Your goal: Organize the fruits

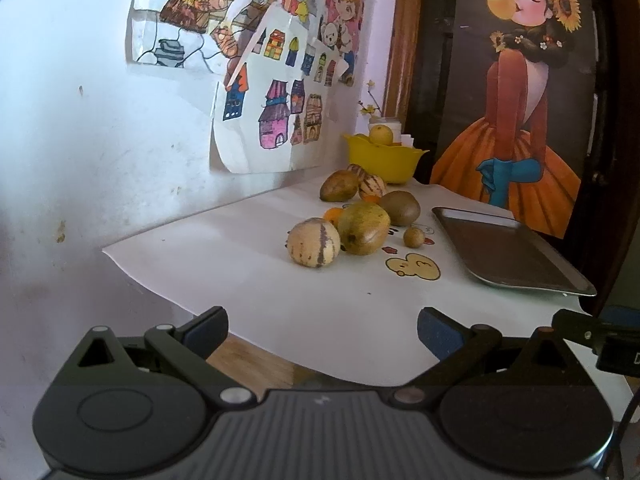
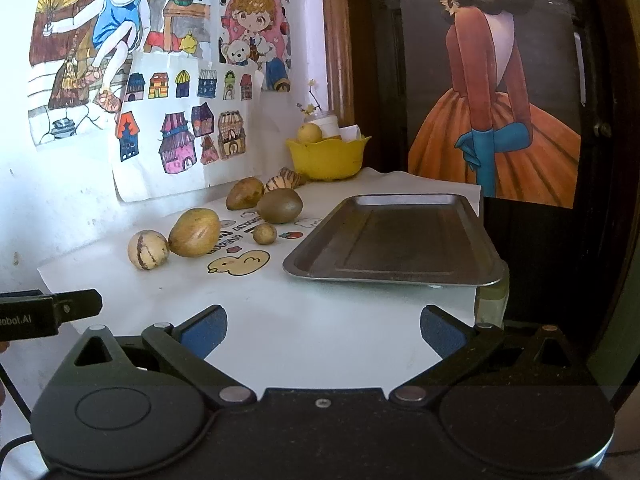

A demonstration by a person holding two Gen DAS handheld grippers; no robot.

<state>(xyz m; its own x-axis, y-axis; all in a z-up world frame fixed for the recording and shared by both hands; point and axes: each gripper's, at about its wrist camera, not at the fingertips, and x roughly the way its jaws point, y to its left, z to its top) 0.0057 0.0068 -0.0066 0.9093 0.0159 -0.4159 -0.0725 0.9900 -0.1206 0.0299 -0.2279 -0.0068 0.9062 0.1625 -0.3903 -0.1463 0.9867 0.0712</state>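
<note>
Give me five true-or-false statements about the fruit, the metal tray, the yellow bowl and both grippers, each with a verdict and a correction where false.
1. The flat grey metal tray holds two fruits. False: no fruit lies on it.
2. The yellow plastic bowl holds a round yellow fruit. True.
3. The left gripper is shut on a fruit. False: its jaws stand apart, with nothing between them.
4. The pale round fruit with dark stripes lies beside a larger yellow-green oval fruit on the white paper table cover. True.
5. The right gripper has open jaws, with nothing between them. True.
</note>
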